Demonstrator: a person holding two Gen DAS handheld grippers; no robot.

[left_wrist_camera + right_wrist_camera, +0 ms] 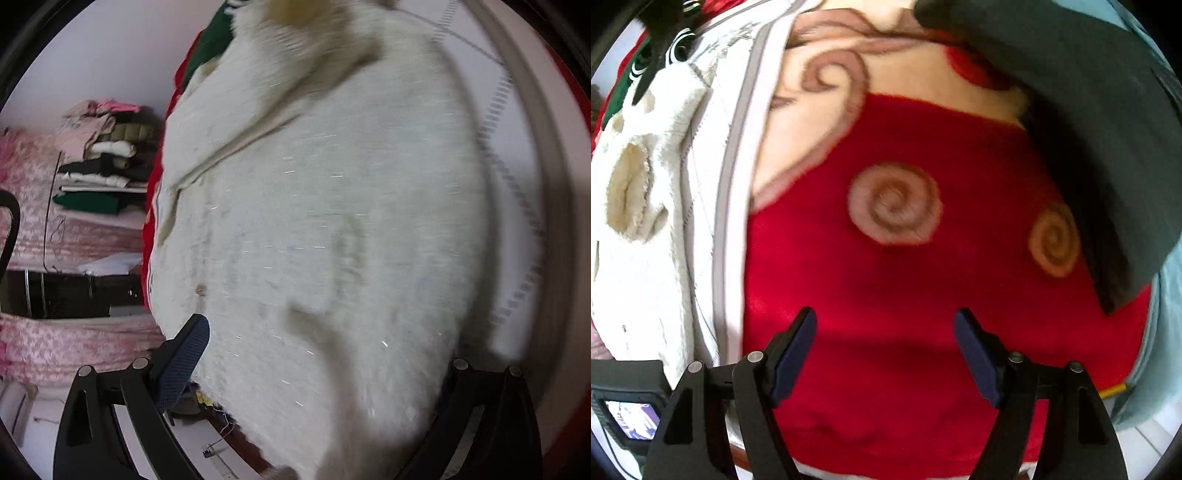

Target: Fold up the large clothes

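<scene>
Sprawling white fuzzy garment (332, 221) (blurred) fills view.

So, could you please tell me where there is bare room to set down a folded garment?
Free: the red spiral blanket under the open right tool, between the white fleece garment and the dark cloth. The white garment's side is crowded.

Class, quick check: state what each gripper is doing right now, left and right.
Left gripper: cannot be told; the white fluffy garment hides one finger.
Right gripper: open, empty, above the red blanket.

Blurred white fuzzy garment (332, 221) between jaws
</scene>
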